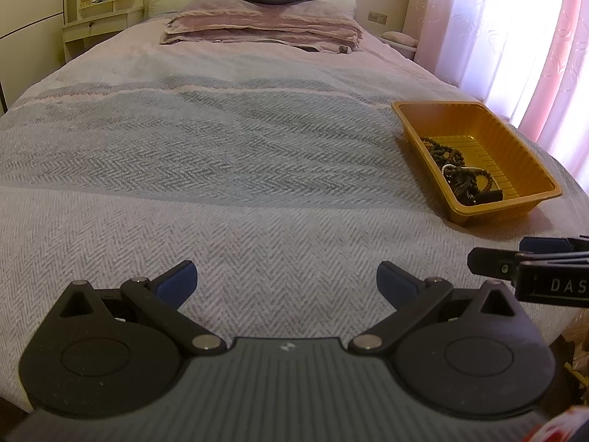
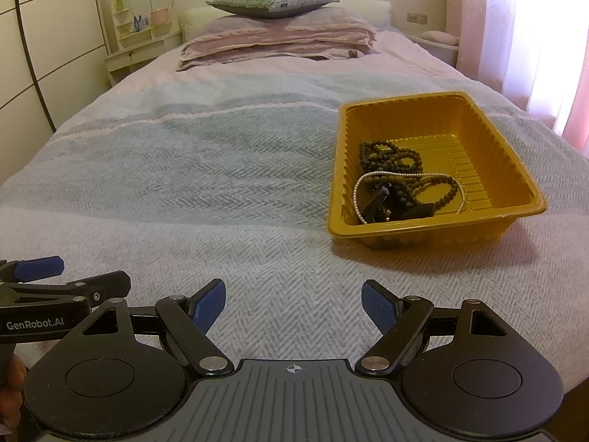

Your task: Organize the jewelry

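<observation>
Right wrist view: both the right gripper (image 2: 292, 305) and left gripper (image 1: 285, 281) hover spread and empty, the jewelry (image 2: 401, 180) heaped in the yellow tray (image 2: 434, 224) ahead-right, so the next move probably calls for reaching forward.

Jewelry (image 1: 460, 171) partly hidden behind tray (image 1: 475, 217) near wall; right gripper (image 1: 495, 261) cut off at frame edge; shelf bottles (image 2: 139, 22) too small.

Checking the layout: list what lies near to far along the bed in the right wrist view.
right gripper → yellow tray holding the dark bead strands → folded blankets → checked pillow
</observation>
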Action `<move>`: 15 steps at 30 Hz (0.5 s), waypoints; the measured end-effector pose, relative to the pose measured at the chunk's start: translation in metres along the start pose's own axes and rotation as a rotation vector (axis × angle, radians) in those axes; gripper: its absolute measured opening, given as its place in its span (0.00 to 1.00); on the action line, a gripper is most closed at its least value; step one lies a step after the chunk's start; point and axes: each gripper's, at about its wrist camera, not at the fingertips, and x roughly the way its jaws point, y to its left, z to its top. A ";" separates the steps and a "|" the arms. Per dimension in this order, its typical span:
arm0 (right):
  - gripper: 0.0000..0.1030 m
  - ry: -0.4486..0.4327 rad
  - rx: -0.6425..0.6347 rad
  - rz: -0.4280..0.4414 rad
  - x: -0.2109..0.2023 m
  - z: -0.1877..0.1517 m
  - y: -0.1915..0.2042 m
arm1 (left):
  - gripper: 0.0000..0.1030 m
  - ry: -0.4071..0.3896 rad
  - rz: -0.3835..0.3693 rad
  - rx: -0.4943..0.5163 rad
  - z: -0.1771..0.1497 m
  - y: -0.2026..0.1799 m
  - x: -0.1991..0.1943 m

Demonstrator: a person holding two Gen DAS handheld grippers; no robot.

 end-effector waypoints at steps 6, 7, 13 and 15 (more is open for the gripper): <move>0.78 0.001 -0.001 0.001 0.000 0.001 -0.001 | 1.00 0.000 -0.001 0.002 0.001 0.000 0.000; 0.78 0.001 -0.002 0.000 0.000 0.001 -0.001 | 1.00 -0.001 -0.002 0.003 0.001 0.000 0.000; 0.78 0.000 -0.001 0.001 0.000 0.002 -0.002 | 1.00 -0.003 -0.002 0.003 0.001 -0.001 0.000; 0.78 0.000 0.000 0.002 0.000 0.002 -0.002 | 1.00 -0.002 0.000 0.004 0.001 -0.001 0.000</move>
